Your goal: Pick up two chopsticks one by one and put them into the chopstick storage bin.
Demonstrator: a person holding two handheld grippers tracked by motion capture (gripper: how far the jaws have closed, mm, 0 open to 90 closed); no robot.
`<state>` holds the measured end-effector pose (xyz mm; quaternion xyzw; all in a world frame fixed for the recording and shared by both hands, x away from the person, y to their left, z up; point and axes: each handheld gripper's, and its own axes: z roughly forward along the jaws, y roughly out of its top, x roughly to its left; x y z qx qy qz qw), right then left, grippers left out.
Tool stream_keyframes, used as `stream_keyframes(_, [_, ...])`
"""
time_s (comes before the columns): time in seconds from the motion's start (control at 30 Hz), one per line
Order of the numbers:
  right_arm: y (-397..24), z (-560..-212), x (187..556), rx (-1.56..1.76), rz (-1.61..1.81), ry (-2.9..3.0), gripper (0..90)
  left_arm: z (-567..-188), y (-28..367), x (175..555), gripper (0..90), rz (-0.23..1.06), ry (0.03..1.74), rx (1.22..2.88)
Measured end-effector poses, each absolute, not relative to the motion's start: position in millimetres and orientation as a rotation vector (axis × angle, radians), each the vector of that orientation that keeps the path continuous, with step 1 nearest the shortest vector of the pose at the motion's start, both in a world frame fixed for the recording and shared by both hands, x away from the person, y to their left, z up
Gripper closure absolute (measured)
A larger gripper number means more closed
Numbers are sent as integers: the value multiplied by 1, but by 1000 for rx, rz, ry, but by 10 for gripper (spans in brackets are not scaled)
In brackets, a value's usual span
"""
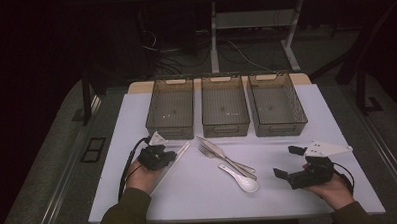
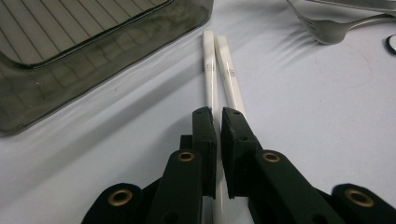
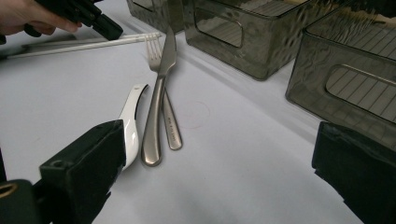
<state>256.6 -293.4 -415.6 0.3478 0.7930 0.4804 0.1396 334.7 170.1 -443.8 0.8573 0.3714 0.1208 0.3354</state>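
Note:
A pair of white chopsticks (image 2: 219, 70) lies on the white table mat (image 1: 199, 197), and my left gripper (image 2: 218, 114) is shut on it near one end. From above, the left gripper (image 1: 169, 155) sits at the mat's left, with the chopsticks (image 1: 183, 149) pointing toward the left bin. A knife (image 1: 214, 147), a fork (image 1: 206, 152) and a white spoon (image 1: 243, 180) lie together in the middle. My right gripper (image 1: 288, 161) rests at the right, open, with nothing between its jaws. In the right gripper view the spoon (image 3: 133, 116) and knife (image 3: 161, 93) lie just ahead.
Three smoky see-through bins (image 1: 170, 109) (image 1: 225, 107) (image 1: 277, 105) stand side by side along the back of the mat, with nothing visible in them. The left bin's corner (image 2: 70, 60) is close to the chopsticks' far ends. Dark floor and table legs lie beyond.

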Motion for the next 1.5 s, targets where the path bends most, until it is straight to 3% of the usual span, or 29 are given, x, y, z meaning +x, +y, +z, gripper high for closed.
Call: stream_keyframes(1.5, [-295,-415,257,1014,1392,2285,27,-400,183,323,840,315,891,2066])
